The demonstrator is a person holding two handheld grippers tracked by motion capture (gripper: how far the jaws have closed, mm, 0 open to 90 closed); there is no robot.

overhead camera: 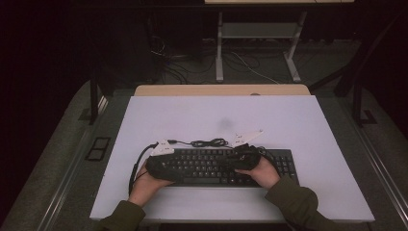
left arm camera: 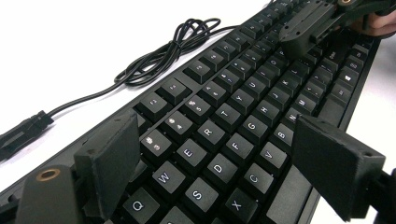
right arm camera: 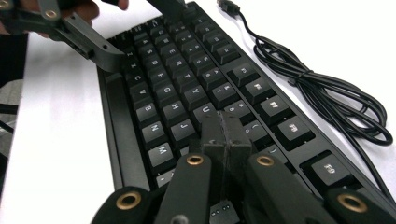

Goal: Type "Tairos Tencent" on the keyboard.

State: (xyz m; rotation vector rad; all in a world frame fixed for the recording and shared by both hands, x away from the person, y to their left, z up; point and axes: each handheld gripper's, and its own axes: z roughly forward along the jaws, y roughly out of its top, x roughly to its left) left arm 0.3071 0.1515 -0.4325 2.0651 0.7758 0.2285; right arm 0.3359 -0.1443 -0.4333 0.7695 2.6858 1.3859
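Note:
A black keyboard point(overhead camera: 207, 166) lies along the near part of a white table point(overhead camera: 216, 113). Its black cable point(overhead camera: 209, 142) is coiled just behind it. My left gripper point(overhead camera: 168, 166) is over the keyboard's left end; in the left gripper view its jaws stand wide apart point(left arm camera: 224, 168) above the letter keys point(left arm camera: 233, 116), with nothing gripped. My right gripper point(overhead camera: 235, 161) is over the middle-right keys. In the right gripper view its tips point(right arm camera: 224, 135) are pressed together, down at the keys point(right arm camera: 187, 84). I cannot tell whether they push a key.
The cable's bundle point(right arm camera: 317, 93) and plug point(right arm camera: 227, 7) lie on the table beyond the keyboard's far edge. A wooden desk edge point(overhead camera: 221, 90) borders the table's back. A metal frame point(overhead camera: 260, 33) and loose floor cables point(overhead camera: 250, 67) sit behind it.

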